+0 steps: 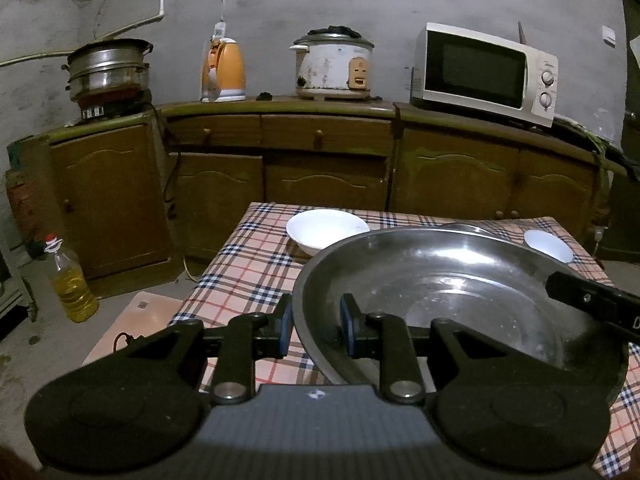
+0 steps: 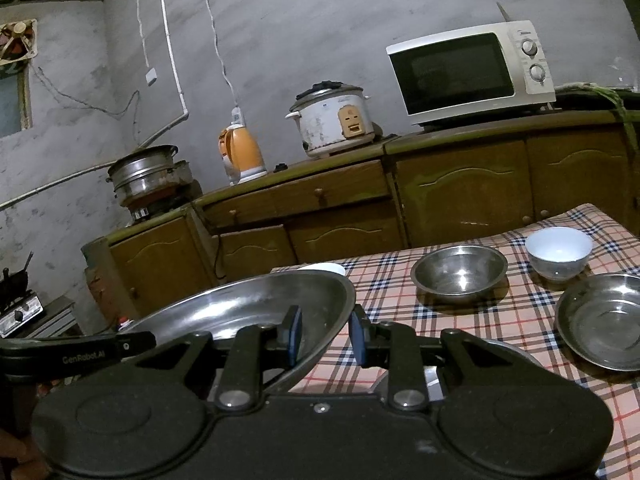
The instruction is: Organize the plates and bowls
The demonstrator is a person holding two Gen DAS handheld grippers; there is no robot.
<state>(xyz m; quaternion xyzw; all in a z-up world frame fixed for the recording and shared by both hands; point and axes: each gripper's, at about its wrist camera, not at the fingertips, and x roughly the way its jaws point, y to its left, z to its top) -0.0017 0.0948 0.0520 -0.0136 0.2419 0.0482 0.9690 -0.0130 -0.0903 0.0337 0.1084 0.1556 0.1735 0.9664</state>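
A large steel plate (image 1: 448, 296) is held tilted above the checked tablecloth (image 1: 248, 264). My left gripper (image 1: 316, 326) straddles its left rim, one finger outside, one inside, with a visible gap between the pads. My right gripper (image 2: 326, 336) straddles its right rim (image 2: 256, 300) the same way; one of its arms shows in the left wrist view (image 1: 592, 300). A white bowl (image 1: 326, 230) sits behind the plate. A steel bowl (image 2: 460, 272), a small white bowl (image 2: 558, 252) and a smaller steel plate (image 2: 604, 320) sit on the table to the right.
Wooden cabinets (image 1: 320, 160) run behind the table with a steamer pot (image 1: 108, 68), orange kettle (image 1: 224, 72), rice cooker (image 1: 334, 66) and microwave (image 1: 486, 72) on top. An oil bottle (image 1: 72, 280) stands on the floor at left. A small stove (image 2: 20, 312) is at far left.
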